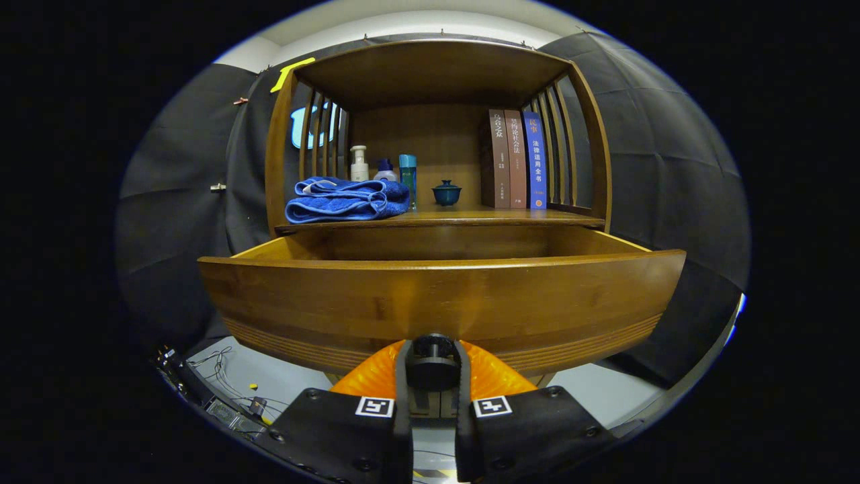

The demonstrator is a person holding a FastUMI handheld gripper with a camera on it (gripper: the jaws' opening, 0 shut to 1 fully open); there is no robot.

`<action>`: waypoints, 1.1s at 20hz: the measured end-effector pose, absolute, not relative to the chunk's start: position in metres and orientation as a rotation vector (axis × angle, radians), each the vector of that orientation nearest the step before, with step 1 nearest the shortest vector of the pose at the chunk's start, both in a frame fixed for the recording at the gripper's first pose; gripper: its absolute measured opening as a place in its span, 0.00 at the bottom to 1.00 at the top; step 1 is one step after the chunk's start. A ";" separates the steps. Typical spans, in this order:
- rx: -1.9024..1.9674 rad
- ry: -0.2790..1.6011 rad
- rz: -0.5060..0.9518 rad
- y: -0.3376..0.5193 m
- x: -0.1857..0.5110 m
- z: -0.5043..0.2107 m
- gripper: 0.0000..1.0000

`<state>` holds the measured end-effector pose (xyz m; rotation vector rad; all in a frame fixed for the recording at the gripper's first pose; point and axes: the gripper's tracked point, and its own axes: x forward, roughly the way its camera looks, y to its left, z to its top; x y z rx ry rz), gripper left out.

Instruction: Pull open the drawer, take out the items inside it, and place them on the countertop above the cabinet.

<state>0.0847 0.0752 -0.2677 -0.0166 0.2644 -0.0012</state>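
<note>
The wooden drawer is pulled out of the cabinet, and its wide curved front stands right before me. My gripper is shut on the dark round drawer knob at the lower middle of that front, one finger on each side. The tall front hides the drawer's inside, so I see only the upper inner walls. Above the drawer lies the wooden countertop under the cabinet's open shelf frame.
On the countertop a folded blue towel lies at the left, with three small bottles behind it. A teal lidded cup sits mid-shelf and three upright books at the right. Cables and gear lie on the floor, lower left.
</note>
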 end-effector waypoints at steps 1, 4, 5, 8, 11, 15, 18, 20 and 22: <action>-0.017 0.272 0.001 0.075 0.079 -0.270 0.28; -0.028 0.269 0.008 0.075 0.072 -0.271 0.28; -0.024 0.271 0.008 0.075 0.072 -0.270 0.28; -0.031 0.310 0.012 0.076 0.070 -0.273 0.34; -0.020 0.334 0.025 0.078 0.068 -0.259 0.55; 0.043 0.295 0.042 0.077 0.062 -0.208 1.00; 0.054 0.280 0.025 0.069 0.072 -0.159 0.98; 0.023 0.308 0.005 0.061 0.085 -0.138 0.98; 0.016 0.358 0.023 0.066 0.104 -0.124 0.98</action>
